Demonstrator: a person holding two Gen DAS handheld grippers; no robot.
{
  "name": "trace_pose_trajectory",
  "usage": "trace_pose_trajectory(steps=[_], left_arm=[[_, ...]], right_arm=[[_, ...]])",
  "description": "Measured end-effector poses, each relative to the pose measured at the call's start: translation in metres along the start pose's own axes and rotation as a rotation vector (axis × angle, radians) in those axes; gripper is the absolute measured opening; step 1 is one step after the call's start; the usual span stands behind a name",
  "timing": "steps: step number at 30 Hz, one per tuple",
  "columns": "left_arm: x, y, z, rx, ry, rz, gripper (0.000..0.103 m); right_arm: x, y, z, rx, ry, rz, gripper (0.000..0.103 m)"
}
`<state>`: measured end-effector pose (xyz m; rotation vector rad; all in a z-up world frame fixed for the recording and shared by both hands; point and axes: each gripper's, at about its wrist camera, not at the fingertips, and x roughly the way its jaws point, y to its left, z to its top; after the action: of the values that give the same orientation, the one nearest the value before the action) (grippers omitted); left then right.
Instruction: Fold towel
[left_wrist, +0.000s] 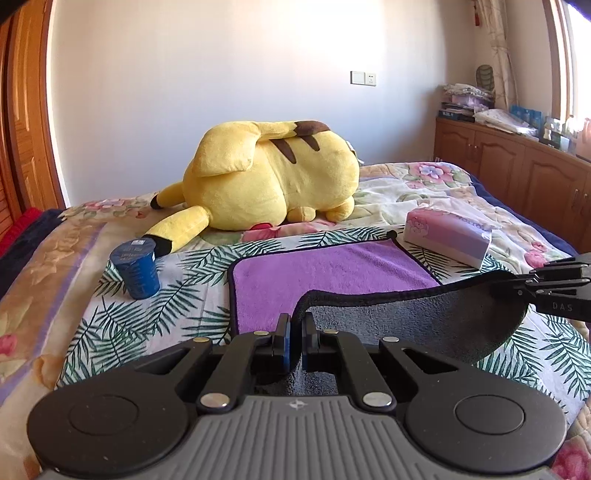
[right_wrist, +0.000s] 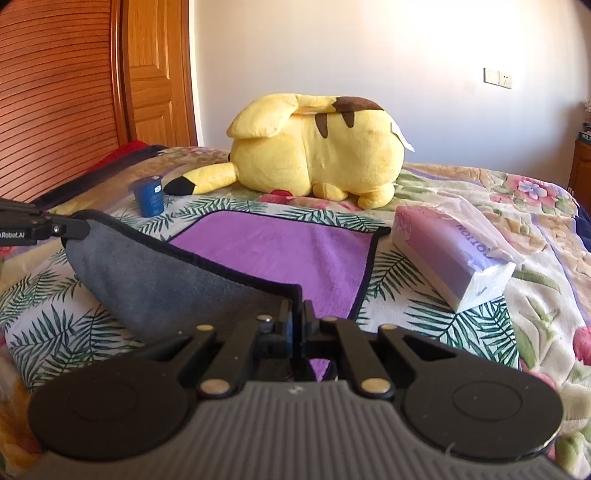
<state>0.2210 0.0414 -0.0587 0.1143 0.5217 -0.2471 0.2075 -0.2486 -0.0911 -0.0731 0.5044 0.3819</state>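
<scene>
Towel (left_wrist: 332, 273): one, purple on top and grey underneath, spread on the bed (left_wrist: 74, 229) over a palm-leaf cloth (left_wrist: 173, 306); its near edge is lifted and turned up so the grey side shows.
Left tongs (left_wrist: 295, 334): clamped on the towel's near-left corner, black hem between the pads.
Right tongs (right_wrist: 297, 325): clamped on the near-right corner in the same way.
Key relation: the lifted edge hangs slack between the two tongs, running left to right; the flat purple part lies straight ahead of both, its far edge toward the Pikachu plush (left_wrist: 273, 173).
Nearer arm: neither, as each holds its own corner.
Likely next move: carry both corners forward to the far edge, kept level so the fold lands square.
Count: one towel, one plush, one blue cup (left_wrist: 135, 267) off the far-left corner, one tissue pack (left_wrist: 448, 236) off the far-right corner.
Risk: the tissue pack sits just beside the far-right corner.
</scene>
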Motion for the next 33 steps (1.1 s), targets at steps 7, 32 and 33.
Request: trace_pose_trajectory(steps=[7,32,33], left_arm=[[0.003,-0.001,0.007,0.019,-0.017,0.001,0.000],[0.012,0.003,0.027,0.027,-0.058,0.010,0.000],[0.013,0.003,0.027,0.025,-0.057,0.009,0.000]], right_arm=[[0.005,-0.002,0.004,-0.012,-0.019,-0.005,0.005],[0.015,-0.002,0.028,-0.079,-0.045,-0.032,0.005],[0.015,-0.003,0.029,-0.078,-0.047,-0.032,0.005]])
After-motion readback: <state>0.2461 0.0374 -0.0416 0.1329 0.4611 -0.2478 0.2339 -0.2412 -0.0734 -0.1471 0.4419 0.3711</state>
